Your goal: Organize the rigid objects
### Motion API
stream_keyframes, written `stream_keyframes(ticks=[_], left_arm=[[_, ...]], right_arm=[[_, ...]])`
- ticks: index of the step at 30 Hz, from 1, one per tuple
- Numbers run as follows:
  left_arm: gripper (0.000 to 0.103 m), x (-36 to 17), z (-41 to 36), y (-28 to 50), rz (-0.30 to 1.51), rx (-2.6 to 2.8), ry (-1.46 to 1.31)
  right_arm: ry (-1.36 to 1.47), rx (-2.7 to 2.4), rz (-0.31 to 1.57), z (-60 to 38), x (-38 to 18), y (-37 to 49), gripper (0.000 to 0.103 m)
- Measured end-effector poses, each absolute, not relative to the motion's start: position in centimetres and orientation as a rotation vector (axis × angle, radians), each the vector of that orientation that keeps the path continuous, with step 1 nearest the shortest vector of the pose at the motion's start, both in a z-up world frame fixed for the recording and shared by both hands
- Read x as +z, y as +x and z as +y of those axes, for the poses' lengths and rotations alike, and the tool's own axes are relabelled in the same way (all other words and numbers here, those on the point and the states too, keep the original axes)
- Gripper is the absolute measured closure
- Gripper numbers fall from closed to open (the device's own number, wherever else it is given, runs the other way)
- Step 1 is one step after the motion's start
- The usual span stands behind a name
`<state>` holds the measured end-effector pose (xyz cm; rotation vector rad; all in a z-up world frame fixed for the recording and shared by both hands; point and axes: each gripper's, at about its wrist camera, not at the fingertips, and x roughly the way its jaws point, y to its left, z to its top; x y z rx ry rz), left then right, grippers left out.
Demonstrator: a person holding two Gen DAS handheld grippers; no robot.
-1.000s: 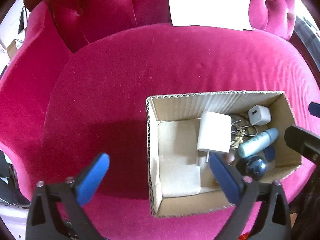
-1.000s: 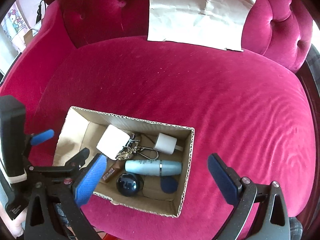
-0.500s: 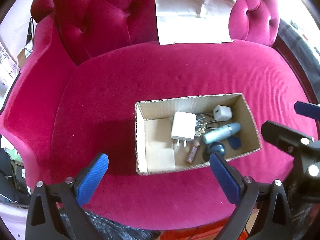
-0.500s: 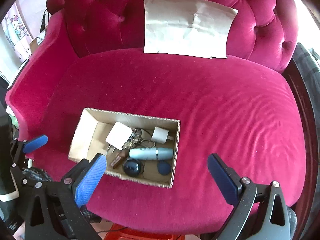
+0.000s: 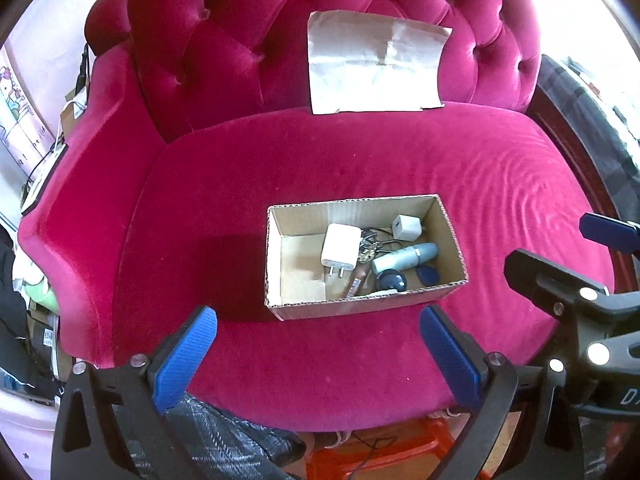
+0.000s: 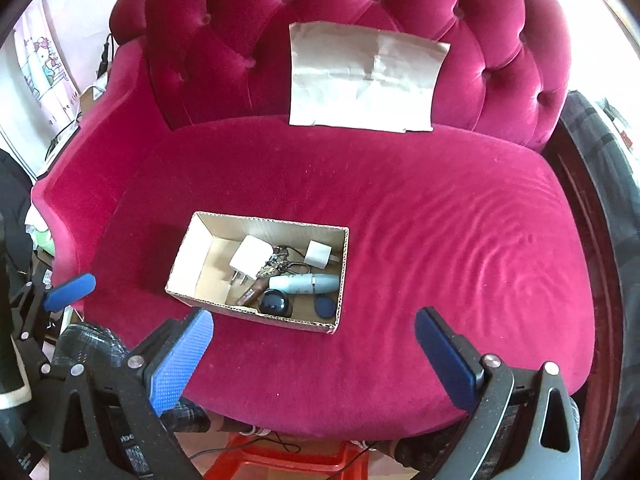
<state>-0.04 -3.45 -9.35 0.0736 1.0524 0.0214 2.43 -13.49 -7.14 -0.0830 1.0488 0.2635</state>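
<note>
Both grippers farther back from box (image 5: 362,304)

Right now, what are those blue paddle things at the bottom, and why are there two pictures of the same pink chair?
Those blue paddles are the fingers of two grabber tools. A person holds one in each hand, and each tool has a camera looking along its fingers. So one picture comes from the left gripper and the other from the right gripper. Both are open and hold nothing. On the pink chair sits a cardboard box. Inside lie a big white charger, a small white charger, some keys, a light blue tube and a dark round thing. A sheet of paper leans on the chair back.
</note>
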Motion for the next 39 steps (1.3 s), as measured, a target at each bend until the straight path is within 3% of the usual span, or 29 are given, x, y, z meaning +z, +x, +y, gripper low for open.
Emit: stream_keyframes(ticks=[39], left_arm=[[0.000, -6.5, -3.9, -2.9, 0.990, 0.025, 0.047]], right_arm=[[-0.113, 0.257, 0.992, -13.9, -3.5, -1.3, 0.000]])
